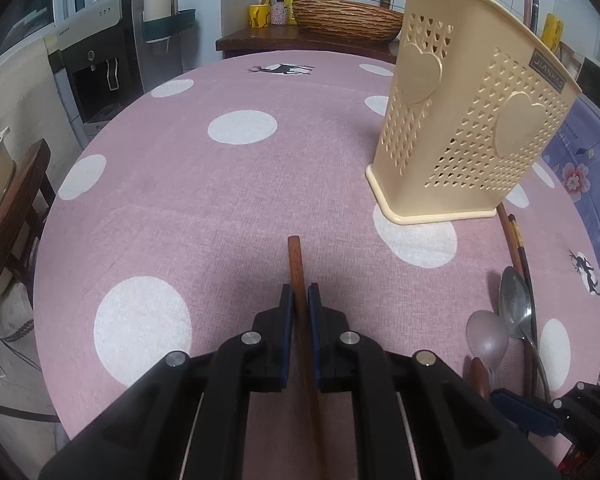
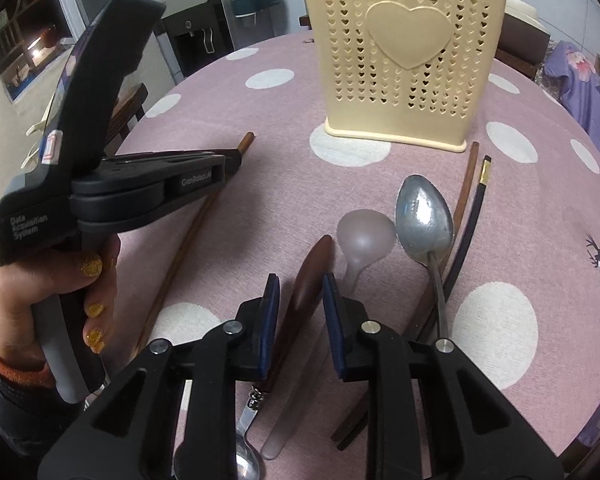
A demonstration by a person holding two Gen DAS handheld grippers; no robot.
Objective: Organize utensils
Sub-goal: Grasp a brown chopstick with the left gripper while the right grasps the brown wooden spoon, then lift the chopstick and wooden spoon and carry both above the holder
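Left gripper [image 1: 298,300] clamps a stiff, light chopstick [image 1: 295,258] near its top; holder [image 1: 472,120] stands at one o'clock. Right gripper [image 2: 300,304] straddles a smooth, likely slippery wooden handle [image 2: 310,276], apparently not yet pinching.

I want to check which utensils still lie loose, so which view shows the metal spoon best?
The right wrist view: the metal spoon lies face up, bowl and most of its handle visible beside the translucent plastic spoon. The left wrist view catches it only small and distorted near the right edge.
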